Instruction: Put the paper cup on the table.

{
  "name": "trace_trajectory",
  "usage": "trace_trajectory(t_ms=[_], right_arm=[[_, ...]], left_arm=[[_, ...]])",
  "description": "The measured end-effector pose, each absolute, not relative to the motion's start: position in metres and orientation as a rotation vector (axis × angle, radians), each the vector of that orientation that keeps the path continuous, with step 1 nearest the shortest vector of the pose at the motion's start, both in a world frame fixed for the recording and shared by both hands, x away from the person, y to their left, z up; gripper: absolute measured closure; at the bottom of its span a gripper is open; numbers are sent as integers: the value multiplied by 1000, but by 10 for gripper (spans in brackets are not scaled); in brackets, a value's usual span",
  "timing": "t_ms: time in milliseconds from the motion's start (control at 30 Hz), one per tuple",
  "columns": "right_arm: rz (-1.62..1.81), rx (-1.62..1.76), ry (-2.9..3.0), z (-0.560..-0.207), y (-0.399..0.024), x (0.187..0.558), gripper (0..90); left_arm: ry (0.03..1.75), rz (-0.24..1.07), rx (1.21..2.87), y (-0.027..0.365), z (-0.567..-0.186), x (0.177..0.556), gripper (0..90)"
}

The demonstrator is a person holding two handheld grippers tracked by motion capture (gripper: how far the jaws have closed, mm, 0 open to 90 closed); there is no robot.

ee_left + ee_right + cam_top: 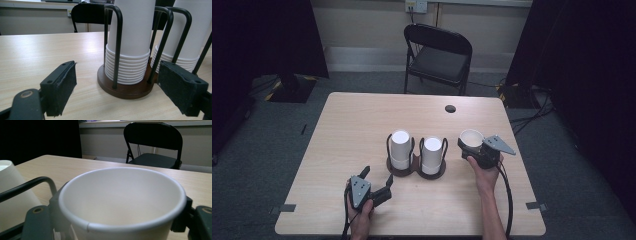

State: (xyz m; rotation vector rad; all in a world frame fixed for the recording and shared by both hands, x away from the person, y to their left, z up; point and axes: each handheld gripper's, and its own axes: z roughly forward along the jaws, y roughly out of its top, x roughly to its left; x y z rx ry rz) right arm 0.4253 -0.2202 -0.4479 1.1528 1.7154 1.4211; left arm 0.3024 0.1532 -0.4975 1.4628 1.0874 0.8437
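Nearest, the left tool (377,182) rests low on the worktop (352,125) with its jaws spread wide and nothing between them, aimed at the two stacks. Just beyond stand the left cup stack (400,149) and the right cup stack (432,155), mouths down, long axes vertical, each in a dark wire holder (125,87) — their tops are cut off in the left gripper view. To the right, the right tool (472,147) grasps a single paper cup (122,202) upright, mouth up; its base is hidden. Far off stands a black chair (439,57).
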Motion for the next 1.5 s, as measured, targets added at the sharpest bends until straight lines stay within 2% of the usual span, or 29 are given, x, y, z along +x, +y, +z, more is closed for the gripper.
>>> trace_trajectory(t_ms=[233, 733, 1200, 1400, 1500], right_arm=[[1454, 1215, 1702, -450, -223, 446, 243], [1372, 1315, 1672, -478, -235, 468, 223], [1264, 1335, 1763, -486, -233, 467, 223], [1256, 1396, 1788, -493, -233, 466, 148], [1259, 1402, 1796, -493, -231, 465, 143]], left_arm=[[1108, 874, 1431, 153, -498, 300, 152], [1095, 876, 1436, 153, -498, 300, 156], [1097, 876, 1433, 153, -498, 300, 156], [1099, 875, 1431, 153, -498, 300, 157], [1101, 875, 1428, 153, -498, 300, 157]])
